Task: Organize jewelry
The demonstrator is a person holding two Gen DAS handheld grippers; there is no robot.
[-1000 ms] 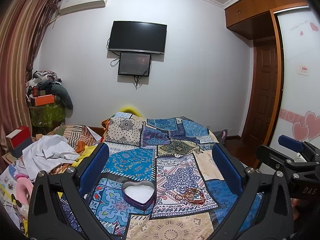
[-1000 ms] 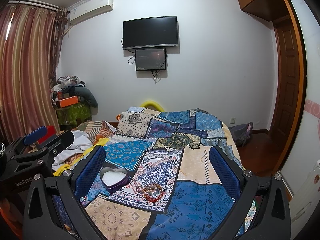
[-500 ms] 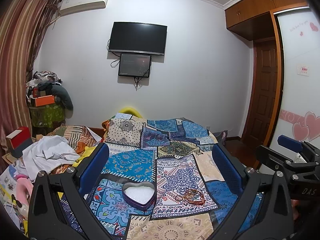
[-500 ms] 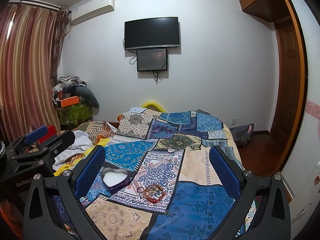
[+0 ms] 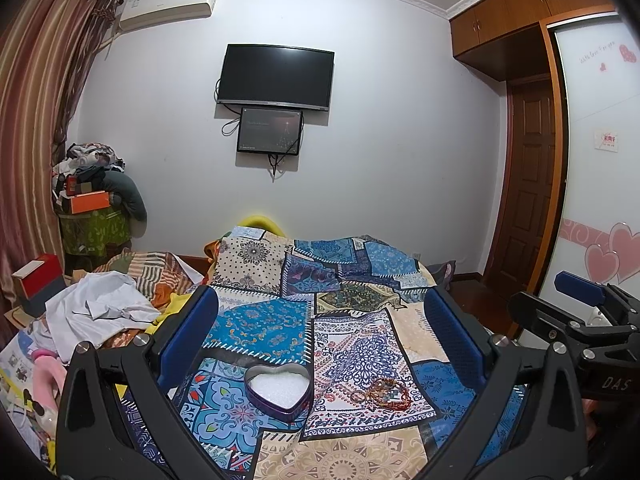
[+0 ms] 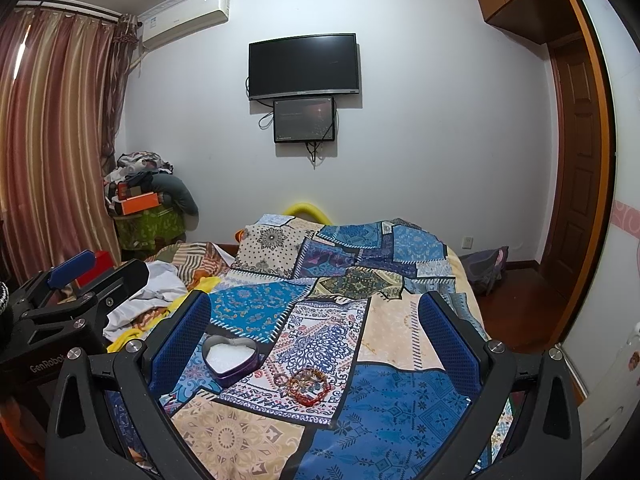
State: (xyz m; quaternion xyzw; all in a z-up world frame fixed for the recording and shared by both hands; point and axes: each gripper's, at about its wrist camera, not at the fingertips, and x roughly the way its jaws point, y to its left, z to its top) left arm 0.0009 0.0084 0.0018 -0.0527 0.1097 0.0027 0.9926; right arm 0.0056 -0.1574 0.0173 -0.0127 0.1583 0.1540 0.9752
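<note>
Through the left wrist view, I saw my left gripper held above the bed with its blue-padded jaws spread wide and nothing between them. The heart-shaped tin lay low in the centre of that frame on the patchwork bedspread, lid off, its inside white. Just to the right of it, close but not touching, sat the beaded bracelets in a small reddish heap. At the right edge of the same frame my right gripper showed from the side. In the right wrist view, my right gripper was likewise spread open and empty, with the tin in the lower left of centre beside the left finger's pad, and the bracelets right of it toward the lower middle. The left gripper stood at the left edge there. A wall-mounted television hung in the upper centre, and a pile of clothes lay at the left.
</note>
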